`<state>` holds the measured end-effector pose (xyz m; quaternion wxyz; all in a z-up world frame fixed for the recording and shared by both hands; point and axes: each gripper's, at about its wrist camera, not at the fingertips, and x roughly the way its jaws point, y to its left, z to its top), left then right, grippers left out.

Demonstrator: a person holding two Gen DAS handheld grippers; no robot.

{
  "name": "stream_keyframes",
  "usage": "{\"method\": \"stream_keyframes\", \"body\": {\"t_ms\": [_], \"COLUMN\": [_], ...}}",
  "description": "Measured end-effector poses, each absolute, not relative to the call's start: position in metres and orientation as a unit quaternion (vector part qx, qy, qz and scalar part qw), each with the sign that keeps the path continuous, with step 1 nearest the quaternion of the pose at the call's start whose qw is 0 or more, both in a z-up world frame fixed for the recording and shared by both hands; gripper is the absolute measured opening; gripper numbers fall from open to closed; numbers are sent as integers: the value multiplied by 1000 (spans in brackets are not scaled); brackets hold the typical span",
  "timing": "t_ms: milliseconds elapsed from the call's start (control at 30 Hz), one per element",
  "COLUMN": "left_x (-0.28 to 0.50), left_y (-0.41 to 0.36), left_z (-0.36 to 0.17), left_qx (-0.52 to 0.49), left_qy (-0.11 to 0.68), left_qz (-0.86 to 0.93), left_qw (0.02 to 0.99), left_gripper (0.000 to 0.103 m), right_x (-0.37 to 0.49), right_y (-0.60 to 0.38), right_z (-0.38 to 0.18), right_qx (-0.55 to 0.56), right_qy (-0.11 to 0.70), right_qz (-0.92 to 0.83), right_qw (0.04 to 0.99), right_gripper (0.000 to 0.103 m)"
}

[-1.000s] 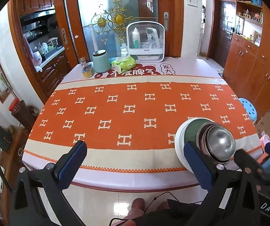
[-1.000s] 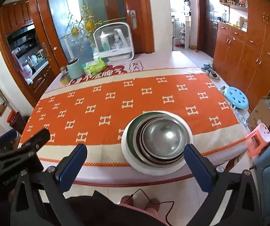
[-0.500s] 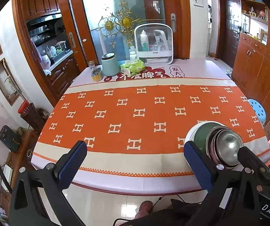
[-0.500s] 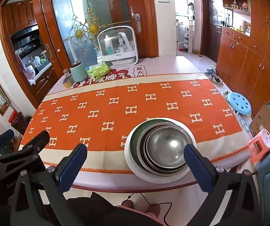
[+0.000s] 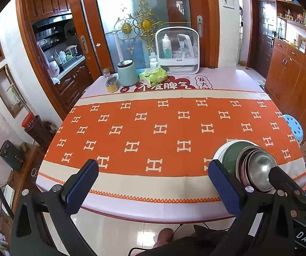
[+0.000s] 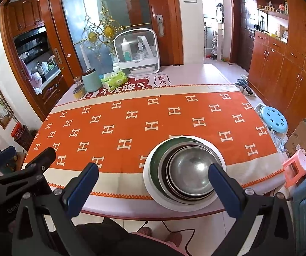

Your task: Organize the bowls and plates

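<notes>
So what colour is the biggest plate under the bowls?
White; the plate shows best in the right wrist view.

Orange cloth (image 5: 163,128) covered table. At far end stood white case (image 5: 177,50) with bottles inside, green tissue pack (image 5: 153,76), mint canister (image 5: 127,73), small jar (image 5: 112,84). Blue stool (image 6: 273,119), pink stool (image 6: 298,166) right of table.

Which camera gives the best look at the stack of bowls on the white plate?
The right wrist view: the stack of bowls sits near centre, almost fully visible. In the left wrist view the stack lies far right, partly hidden behind gripper parts.
</notes>
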<state>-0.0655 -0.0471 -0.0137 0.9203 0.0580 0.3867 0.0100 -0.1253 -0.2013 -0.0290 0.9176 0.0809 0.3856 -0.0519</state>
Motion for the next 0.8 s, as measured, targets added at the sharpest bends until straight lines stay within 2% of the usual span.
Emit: {"method": "stream_keyframes", "body": {"t_ms": [800], "left_x": [-77], "left_y": [-48], "left_z": [-22], "left_qx": [51], "left_qy": [399], "left_qz": [18], "left_qw": [915], "left_gripper": [102], "right_x": [-128], "right_y": [-203], "right_z": [-34], "right_qx": [79], "right_qy": [397], "right_qz": [-45], "right_qw": [913], "right_gripper": [103]}}
